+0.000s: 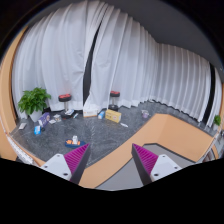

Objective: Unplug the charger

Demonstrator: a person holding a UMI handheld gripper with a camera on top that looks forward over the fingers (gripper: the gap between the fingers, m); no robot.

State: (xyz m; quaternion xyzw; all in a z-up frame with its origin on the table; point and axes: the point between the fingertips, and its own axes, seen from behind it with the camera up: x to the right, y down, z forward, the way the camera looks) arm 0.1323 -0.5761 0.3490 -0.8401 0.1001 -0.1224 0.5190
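My gripper (pixel 112 160) is open and empty, held high above a wooden table edge (pixel 150 135). Its two fingers show low in the view with magenta pads (pixel 76 157), wide apart, nothing between them. No charger, plug or socket shows in this view. The grey carpet floor (pixel 100 135) lies beyond the fingers.
White curtains (pixel 120 60) line the far wall. A potted plant (pixel 34 100) stands far left. Two stools (pixel 66 100) and small items, a box (pixel 113 116) among them, lie scattered on the floor. A curved wooden table top (pixel 175 130) runs ahead and to the right.
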